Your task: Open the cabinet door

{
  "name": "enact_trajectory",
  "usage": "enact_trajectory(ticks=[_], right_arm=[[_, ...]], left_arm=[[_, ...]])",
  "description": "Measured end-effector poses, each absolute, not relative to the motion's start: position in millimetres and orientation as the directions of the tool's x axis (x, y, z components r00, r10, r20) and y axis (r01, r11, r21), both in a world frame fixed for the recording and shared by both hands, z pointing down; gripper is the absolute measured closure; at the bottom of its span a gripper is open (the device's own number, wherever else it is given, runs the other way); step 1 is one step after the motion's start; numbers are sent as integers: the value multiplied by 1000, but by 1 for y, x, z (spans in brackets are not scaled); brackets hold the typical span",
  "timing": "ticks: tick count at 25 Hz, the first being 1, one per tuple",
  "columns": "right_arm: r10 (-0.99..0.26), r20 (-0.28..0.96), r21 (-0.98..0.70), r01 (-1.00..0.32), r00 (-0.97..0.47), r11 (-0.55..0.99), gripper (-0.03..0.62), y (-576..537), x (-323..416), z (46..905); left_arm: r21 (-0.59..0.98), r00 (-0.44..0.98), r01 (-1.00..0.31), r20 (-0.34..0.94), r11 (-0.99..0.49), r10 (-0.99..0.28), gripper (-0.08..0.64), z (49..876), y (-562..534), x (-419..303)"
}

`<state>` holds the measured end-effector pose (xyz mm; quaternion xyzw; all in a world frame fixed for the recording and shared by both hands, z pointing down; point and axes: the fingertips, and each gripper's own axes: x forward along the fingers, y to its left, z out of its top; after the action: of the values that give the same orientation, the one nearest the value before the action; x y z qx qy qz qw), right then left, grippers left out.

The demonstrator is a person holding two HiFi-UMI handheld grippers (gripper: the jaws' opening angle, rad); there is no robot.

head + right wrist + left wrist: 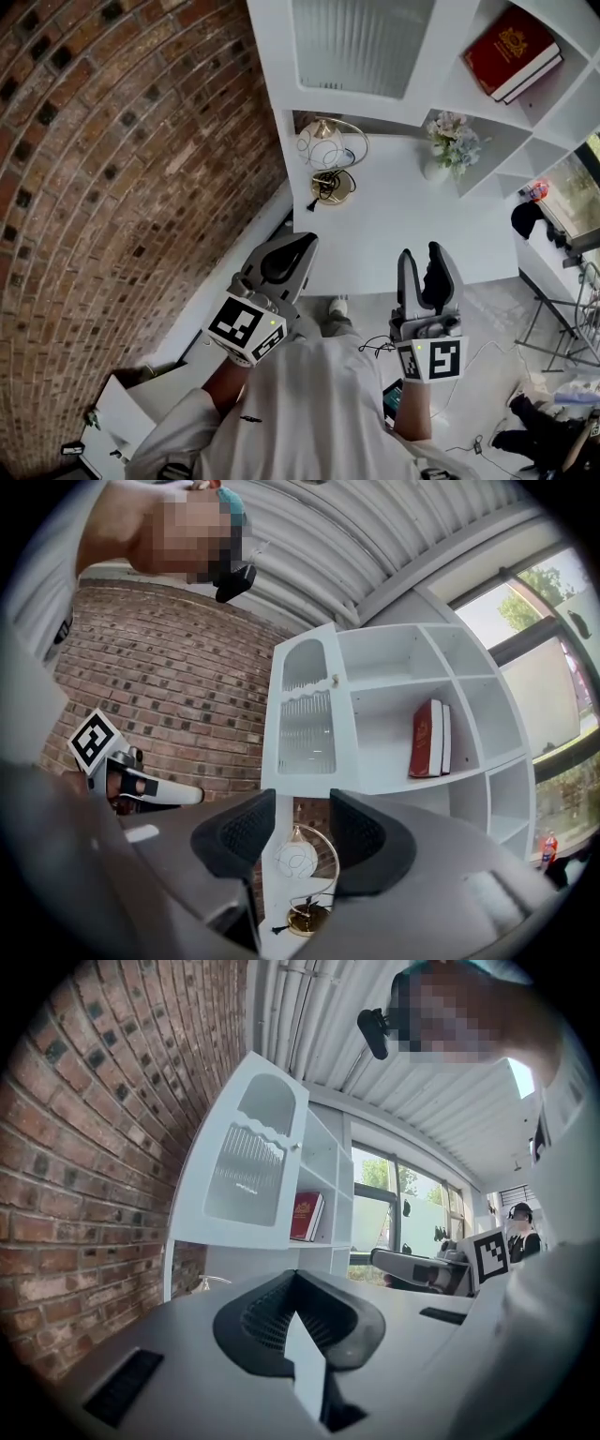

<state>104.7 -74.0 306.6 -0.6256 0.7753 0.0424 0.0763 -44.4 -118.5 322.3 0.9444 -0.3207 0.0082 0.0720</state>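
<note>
Facing the cabinet door [361,42] at the top centre of the head view: standing upright, long axis running vertically, ribbed glass panel turning toward the person, small knob [333,679] sitting at its right edge, apparently lying flush with the white shelf unit [441,75]. Holding the left gripper [302,244] at lower centre-left, pointing level toward the cabinet, jaws pressing together on nothing. Holding the right gripper [423,251] at lower centre-right, tilting slightly upward, jaws standing spread, gripping nothing, framing a gold lamp [297,858] far beyond. Touching the door with neither gripper.
</note>
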Motion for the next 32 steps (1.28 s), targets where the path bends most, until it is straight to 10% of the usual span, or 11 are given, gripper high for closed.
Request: enact_trajectory(ticks=[32], right_arm=[[-884,-194,-9,-901,-425,434,299,-190,166,301]], left_arm=[[71,691,-722,43,-688,-721,552,310,-213,23]])
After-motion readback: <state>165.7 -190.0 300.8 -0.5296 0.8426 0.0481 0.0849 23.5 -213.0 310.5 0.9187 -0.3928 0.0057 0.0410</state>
